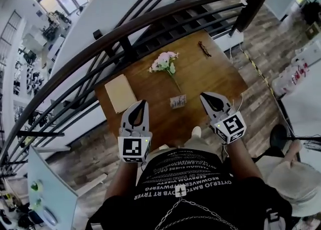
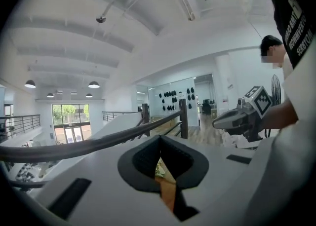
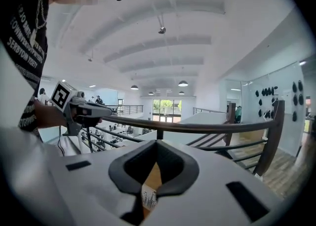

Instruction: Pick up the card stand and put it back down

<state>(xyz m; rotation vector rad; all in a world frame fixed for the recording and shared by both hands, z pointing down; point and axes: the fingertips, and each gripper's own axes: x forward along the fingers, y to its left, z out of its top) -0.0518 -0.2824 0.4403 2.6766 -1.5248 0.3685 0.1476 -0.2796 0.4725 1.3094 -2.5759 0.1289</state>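
Note:
The card stand (image 1: 178, 101), a small upright holder with a printed card, stands on the wooden table (image 1: 215, 76) near its front edge. My left gripper (image 1: 145, 102) hovers to its left, raised above the table, jaws together and empty. My right gripper (image 1: 202, 95) hovers to its right, also raised, shut and empty. Neither touches the stand. In the right gripper view the jaws (image 3: 157, 143) are closed, and the card stand (image 3: 149, 198) shows below through the slit. The left gripper view shows closed jaws (image 2: 160, 138) with a strip of table beneath.
Pink flowers (image 1: 164, 62) lie at the table's middle, a tan board (image 1: 119, 93) at its left, dark glasses (image 1: 204, 49) at the far right. A dark railing (image 1: 125, 33) runs behind the table. A person in a light hat (image 1: 296, 184) stands at the lower right.

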